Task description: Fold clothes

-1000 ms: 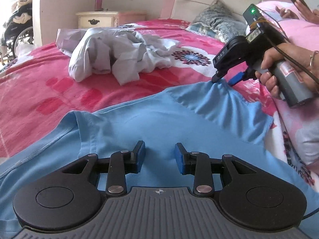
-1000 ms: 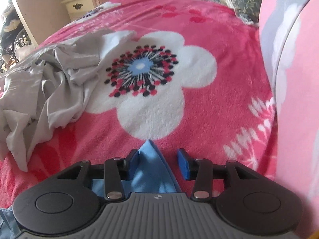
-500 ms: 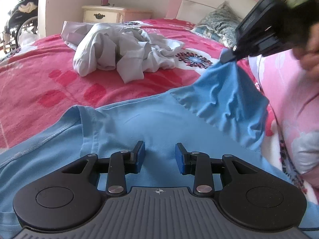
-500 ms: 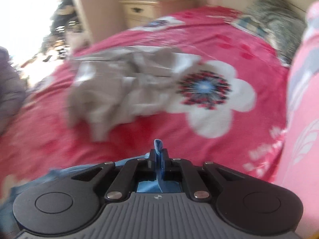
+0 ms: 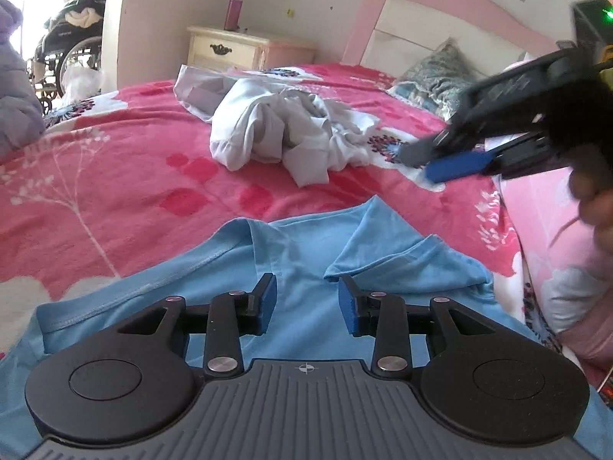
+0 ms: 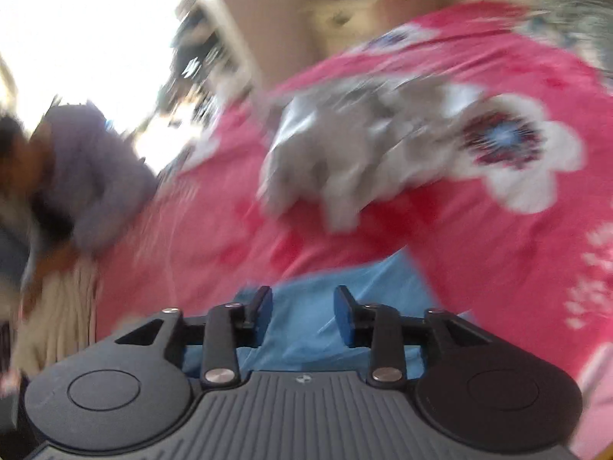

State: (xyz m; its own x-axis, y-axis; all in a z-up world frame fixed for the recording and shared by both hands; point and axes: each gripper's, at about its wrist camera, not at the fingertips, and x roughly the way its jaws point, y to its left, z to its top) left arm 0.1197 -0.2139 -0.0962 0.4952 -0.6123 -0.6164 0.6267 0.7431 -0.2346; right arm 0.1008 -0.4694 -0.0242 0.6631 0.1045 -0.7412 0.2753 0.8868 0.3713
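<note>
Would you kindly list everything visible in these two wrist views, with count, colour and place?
T-shirt: one, light blue, spread on the bed nearest the cameras, one sleeve folded inward.
Crumpled garment: one heap, pale grey, mid-bed beyond the T-shirt.
Blanket: one, red-pink with white flowers, covering the bed.
Pillow: one, grey-green patterned, at the headboard.
Headboard: one, pink and white, far end.
Nightstand: one, cream, beside the bed.
Wheelchair: one, dark, far left.
Left gripper: one, black with blue pads, open above the T-shirt.
Right gripper: one, same colours, jaws opening, nothing pinched.
Hand: one, blurred, holding the right gripper.
</note>
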